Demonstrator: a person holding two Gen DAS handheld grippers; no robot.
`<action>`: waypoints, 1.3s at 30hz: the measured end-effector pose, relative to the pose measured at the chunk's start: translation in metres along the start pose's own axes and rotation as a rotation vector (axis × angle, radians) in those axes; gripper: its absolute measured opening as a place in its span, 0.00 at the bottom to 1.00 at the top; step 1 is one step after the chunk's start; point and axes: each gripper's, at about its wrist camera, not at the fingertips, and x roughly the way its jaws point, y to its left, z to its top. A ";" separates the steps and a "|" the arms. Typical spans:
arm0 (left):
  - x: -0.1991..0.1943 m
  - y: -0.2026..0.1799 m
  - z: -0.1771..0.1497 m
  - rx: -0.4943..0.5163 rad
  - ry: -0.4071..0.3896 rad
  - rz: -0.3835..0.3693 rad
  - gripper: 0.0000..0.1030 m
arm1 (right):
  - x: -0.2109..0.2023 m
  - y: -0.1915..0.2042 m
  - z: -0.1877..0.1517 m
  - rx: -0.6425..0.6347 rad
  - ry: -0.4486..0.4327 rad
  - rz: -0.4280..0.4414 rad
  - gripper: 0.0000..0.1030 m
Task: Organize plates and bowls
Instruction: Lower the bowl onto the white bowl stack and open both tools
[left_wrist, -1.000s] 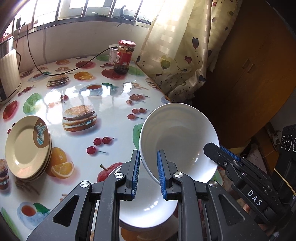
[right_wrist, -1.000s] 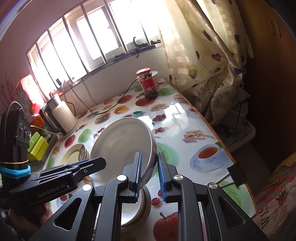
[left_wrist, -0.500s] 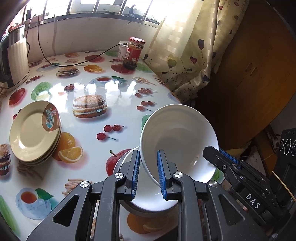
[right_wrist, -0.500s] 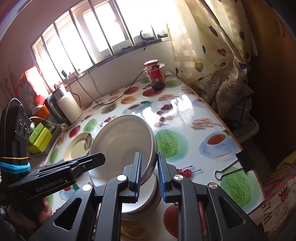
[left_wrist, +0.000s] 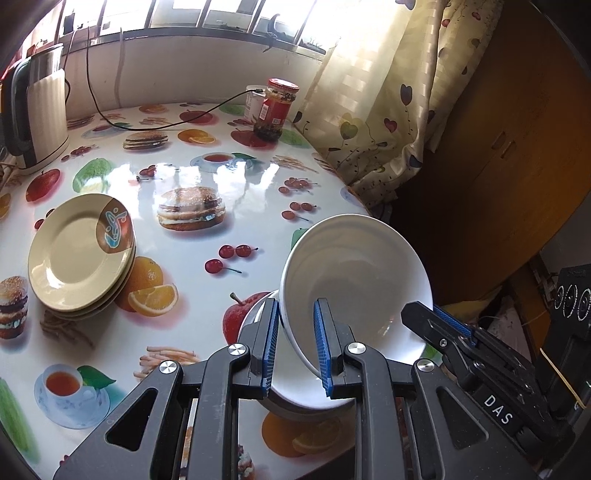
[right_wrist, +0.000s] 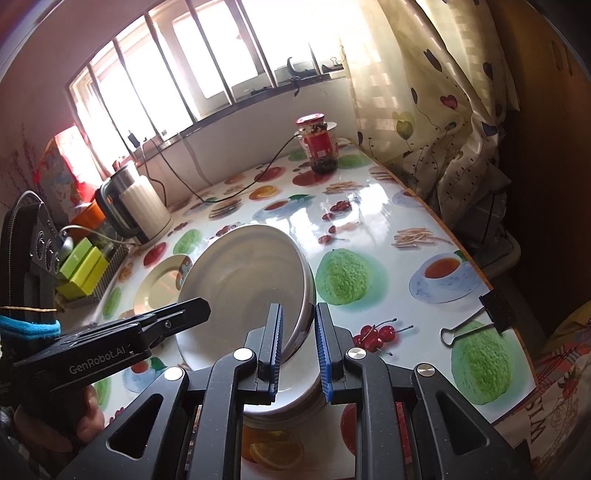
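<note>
Both grippers pinched one tilted white bowl (left_wrist: 354, 273) by opposite sides of its rim. The left gripper (left_wrist: 295, 347) had its blue pads pressed onto the near left edge, and the right gripper (right_wrist: 298, 347) clamped the near right edge. The bowl leaned steeply, its hollow facing the left wrist camera, and its lowest part sat just over, perhaps touching, the stack of white bowls (right_wrist: 291, 391) directly beneath the fingers.

The main risk looked like a slip: glazed rim held by narrow pads on a thin edge, so any uneven pull between the two hands could twist it free and drop it onto the stack, chipping both. Releasing while it was so tilted could let it land crooked or slide off toward the table edge (right_wrist: 513, 413), which ran close on the right. One hand letting go before the other would swing it sideways.

Farther out, the stack of cream plates (left_wrist: 79, 254) rested on the printed tablecloth (left_wrist: 258, 184), well apart to the left. The kettle (left_wrist: 40, 110) and the red-labelled jar (left_wrist: 275, 110) stood near the wall.
</note>
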 end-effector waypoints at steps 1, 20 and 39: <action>0.000 0.001 -0.001 -0.003 0.005 0.001 0.19 | 0.001 0.000 -0.001 0.001 0.005 0.002 0.17; 0.016 0.010 -0.014 -0.029 0.072 0.025 0.19 | 0.017 -0.001 -0.020 0.020 0.077 0.001 0.17; 0.027 0.014 -0.017 -0.046 0.107 0.026 0.19 | 0.027 -0.004 -0.024 0.038 0.107 -0.003 0.19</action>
